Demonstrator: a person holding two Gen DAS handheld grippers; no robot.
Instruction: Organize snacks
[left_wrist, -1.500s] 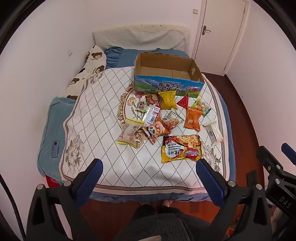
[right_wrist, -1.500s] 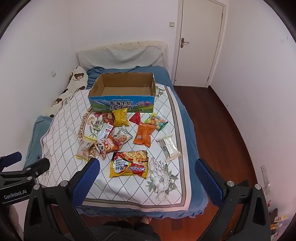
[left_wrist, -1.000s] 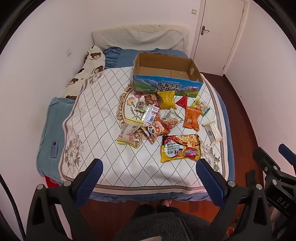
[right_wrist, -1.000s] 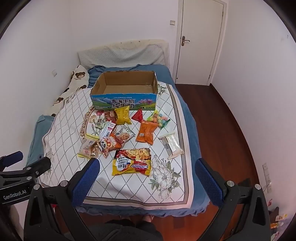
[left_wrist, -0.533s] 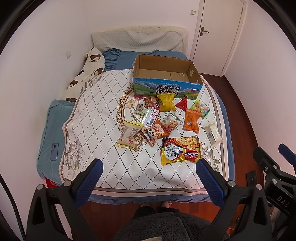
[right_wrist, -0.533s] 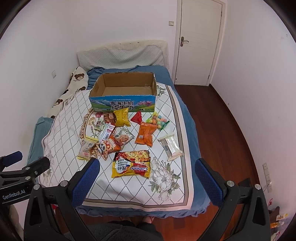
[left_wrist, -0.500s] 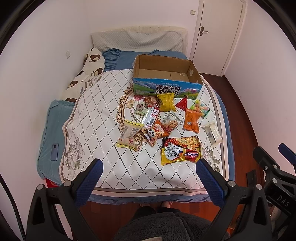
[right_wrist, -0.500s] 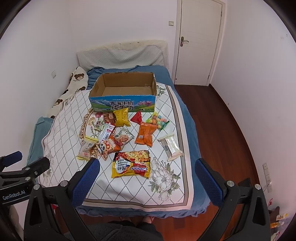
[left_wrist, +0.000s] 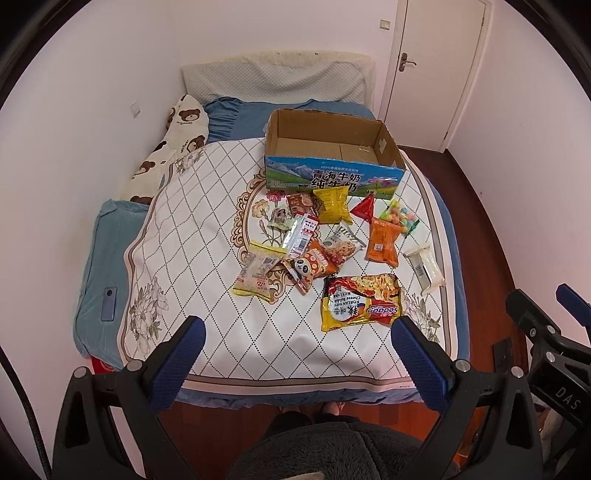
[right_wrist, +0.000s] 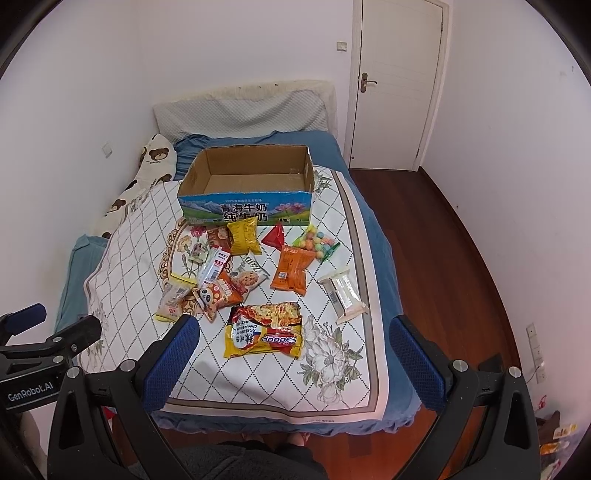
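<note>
Both grippers hang above the foot of the bed, empty. The left gripper (left_wrist: 295, 349) has its blue pads spread wide, and so does the right gripper (right_wrist: 293, 349); neither touches anything.

The snacks lie scattered on a white quilt (left_wrist: 207, 206) with a diamond grid. The open cardboard box (left_wrist: 332, 147), printed with a blue mountain scene, stands at 12 o'clock of the pile and looks empty inside. Touching its front wall is a yellow chip bag (left_wrist: 332, 205), with a red triangular packet (left_wrist: 364, 208) just beside it at 3 o'clock and a brown snack packet (left_wrist: 299, 203) at 9 o'clock. A bag of coloured candy balls (left_wrist: 400, 218) lies near the quilt's right edge, with an orange packet (left_wrist: 382, 240) at its 7 o'clock. A white wrapped bar (left_wrist: 424, 267) lies at 4 o'clock of that packet, well apart from the rest.

In the middle, a silver-and-red sachet (left_wrist: 303, 236) overlaps a panda-print packet (left_wrist: 310, 266), which touches a cookie packet (left_wrist: 341, 247). A pale yellow-edged pastry packet (left_wrist: 256, 273) sits at 9 o'clock of the panda. Nearest the grippers is a large instant noodle pack (left_wrist: 360, 301).

A bear-print pillow (left_wrist: 173, 147) lies along the left wall, a phone (left_wrist: 109, 302) lies on the blue sheet, and a closed white door (right_wrist: 397, 81) stands beyond the bed.
</note>
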